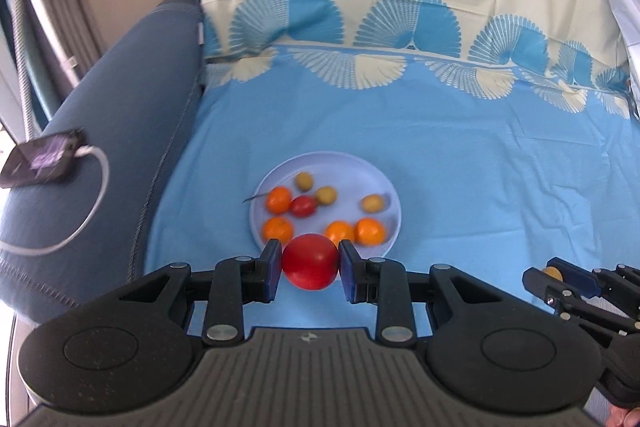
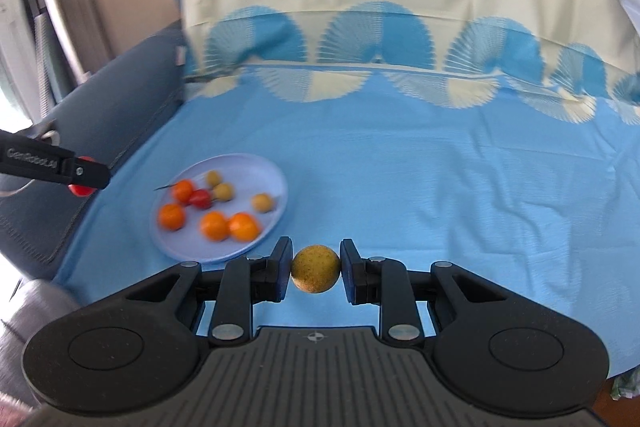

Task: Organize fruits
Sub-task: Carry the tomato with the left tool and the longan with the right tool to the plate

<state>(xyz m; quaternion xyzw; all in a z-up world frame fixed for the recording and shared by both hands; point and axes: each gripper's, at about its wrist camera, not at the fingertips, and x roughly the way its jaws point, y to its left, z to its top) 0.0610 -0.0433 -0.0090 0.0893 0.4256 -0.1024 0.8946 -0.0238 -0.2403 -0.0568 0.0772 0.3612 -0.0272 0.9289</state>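
Left gripper (image 1: 309, 269) pinches red tomato (image 1: 310, 261) — round, glossy.

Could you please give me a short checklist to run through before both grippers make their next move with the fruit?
1. Left gripper clamped on the red tomato by both fingers: ok.
2. Right gripper clamped on the yellow-green fruit: ok.
3. Plate lies flat on the blue sheet: ok.
4. Free room on the plate's far side for more fruit: ok.
5. Grippers apart from each other: ok.
6. Where the held fruits should go: cannot tell.
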